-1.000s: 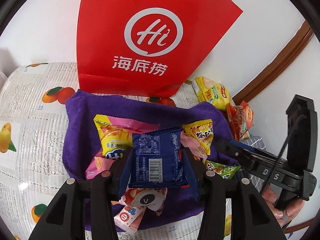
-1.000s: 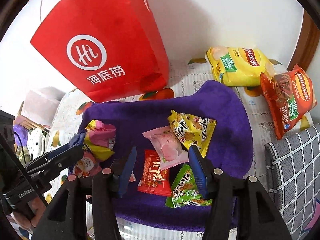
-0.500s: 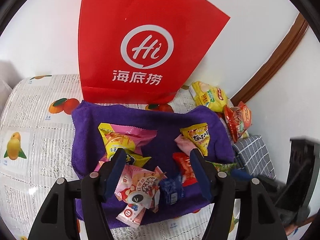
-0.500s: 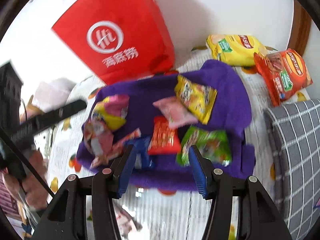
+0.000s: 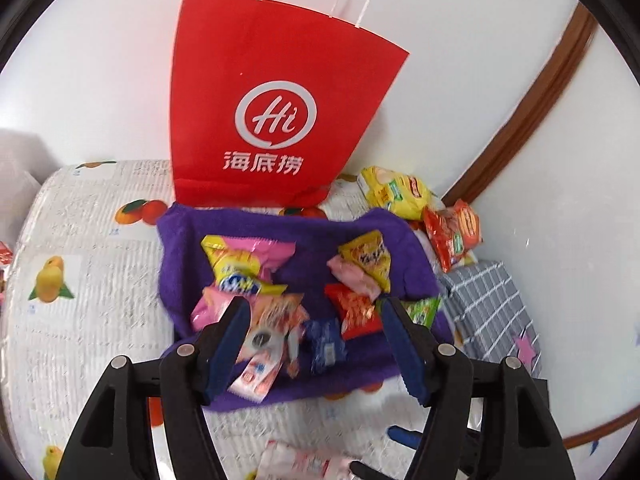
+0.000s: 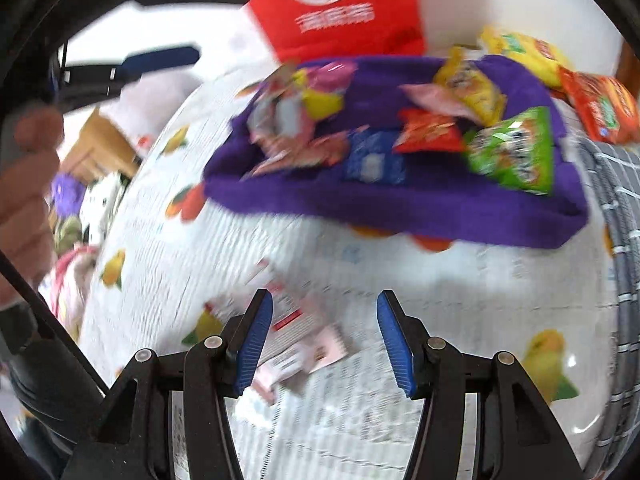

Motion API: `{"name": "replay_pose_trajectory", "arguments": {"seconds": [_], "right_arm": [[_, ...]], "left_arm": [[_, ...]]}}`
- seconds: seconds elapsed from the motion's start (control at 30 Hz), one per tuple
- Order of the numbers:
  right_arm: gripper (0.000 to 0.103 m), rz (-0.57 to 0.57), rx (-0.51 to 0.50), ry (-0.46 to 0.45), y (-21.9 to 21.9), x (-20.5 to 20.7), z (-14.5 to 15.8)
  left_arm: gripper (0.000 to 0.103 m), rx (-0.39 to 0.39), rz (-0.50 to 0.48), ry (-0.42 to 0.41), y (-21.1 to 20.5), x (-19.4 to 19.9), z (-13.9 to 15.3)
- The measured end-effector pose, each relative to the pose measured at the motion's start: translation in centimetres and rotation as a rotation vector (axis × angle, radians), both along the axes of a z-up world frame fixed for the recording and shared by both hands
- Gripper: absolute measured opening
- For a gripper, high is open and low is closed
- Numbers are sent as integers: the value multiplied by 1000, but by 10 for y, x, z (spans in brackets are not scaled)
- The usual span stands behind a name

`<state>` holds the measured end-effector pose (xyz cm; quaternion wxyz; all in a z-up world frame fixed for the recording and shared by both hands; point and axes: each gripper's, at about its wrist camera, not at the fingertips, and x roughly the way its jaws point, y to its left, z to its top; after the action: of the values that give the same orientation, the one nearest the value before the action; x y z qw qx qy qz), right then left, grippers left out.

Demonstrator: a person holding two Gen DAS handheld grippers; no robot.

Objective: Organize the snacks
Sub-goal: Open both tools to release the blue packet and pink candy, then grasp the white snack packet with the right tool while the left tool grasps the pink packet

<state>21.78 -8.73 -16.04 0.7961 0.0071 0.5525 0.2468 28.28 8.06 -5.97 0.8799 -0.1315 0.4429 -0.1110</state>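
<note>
Two views — left hand-held gripper wide, empty, above the blue packet; right hand-held gripper opening over pale wrappers.

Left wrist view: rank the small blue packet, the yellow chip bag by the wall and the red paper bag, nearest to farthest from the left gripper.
From the left gripper:
1. Small blue packet, lying on the purple towel between the open fingers.
2. Yellow chip bag, beyond the towel's far right corner.
3. Red paper bag, standing against the wall behind the towel.
</note>
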Motion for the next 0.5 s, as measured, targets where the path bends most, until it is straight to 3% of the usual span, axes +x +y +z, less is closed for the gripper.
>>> {"name": "replay_pose_trajectory", "arguments": {"seconds": [0.17,0.5], "right_arm": [[63,105,-73,-70,33,-20,-8],[68,181,-148,-83,65,-20,-29]], "left_arm": [[67,125,28,18,15,-28,-13],[67,104,80,55,55,-54,-34]]}}
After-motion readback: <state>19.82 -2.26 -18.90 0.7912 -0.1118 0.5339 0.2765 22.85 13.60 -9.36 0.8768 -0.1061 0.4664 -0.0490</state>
